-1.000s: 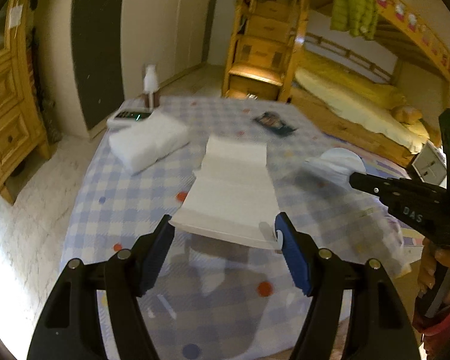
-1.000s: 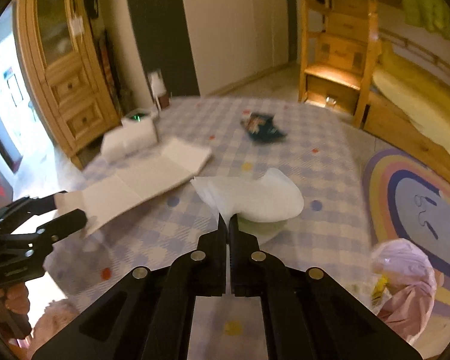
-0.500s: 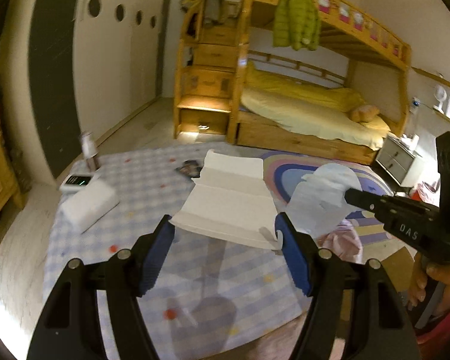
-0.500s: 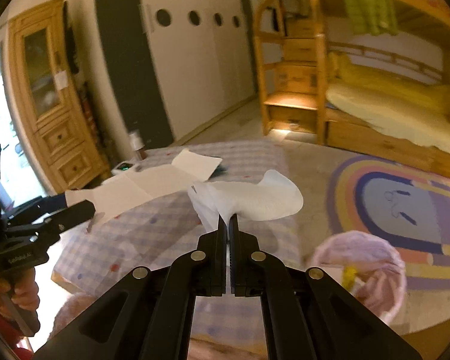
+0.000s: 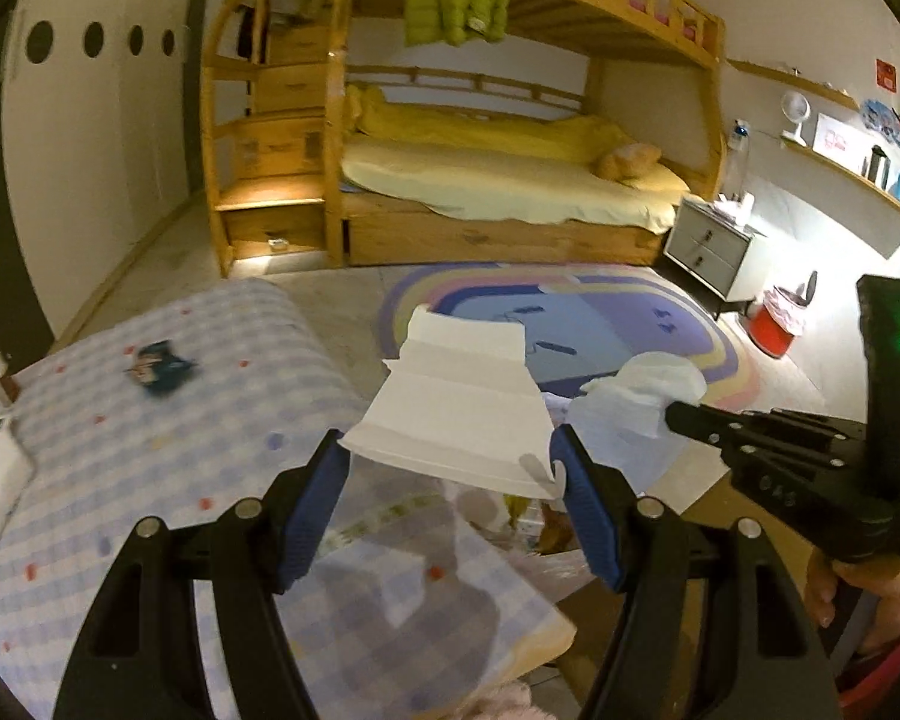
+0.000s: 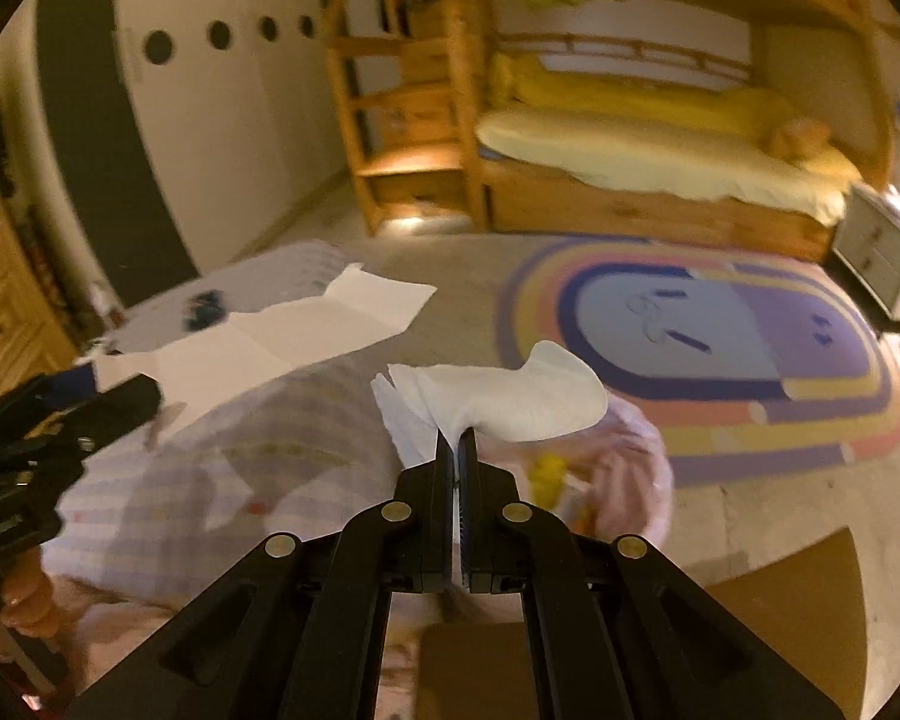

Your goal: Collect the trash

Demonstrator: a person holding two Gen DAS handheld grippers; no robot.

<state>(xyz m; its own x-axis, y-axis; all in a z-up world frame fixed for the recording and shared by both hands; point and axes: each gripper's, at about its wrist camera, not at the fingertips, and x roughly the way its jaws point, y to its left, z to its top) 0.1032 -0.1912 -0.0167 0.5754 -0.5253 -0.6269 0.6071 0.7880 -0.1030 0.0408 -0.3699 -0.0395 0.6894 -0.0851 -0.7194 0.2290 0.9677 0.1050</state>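
Clamping folded white card point(image 5: 459, 414) across left tool point(image 5: 450, 471), right tool point(image 6: 456, 438) pinching tissue point(image 6: 510, 399)

Light: we see a warm, dim yellowish room, brightest by the shelf wall point(image 5: 834, 222).
Shadows: soft grey ones fall on the checked tablecloth point(image 5: 150, 420).
Blur: we get heavy smear in the right wrist view; the rug point(image 6: 720, 348) is soft.
Edges: fisheye bends the bunk bed point(image 5: 510, 180), and we see black corners.

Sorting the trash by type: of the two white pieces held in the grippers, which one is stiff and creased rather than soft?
The folded white card clamped across the left gripper: flat panels with sharp creases. The tissue pinched in the right gripper is limp and crumpled.
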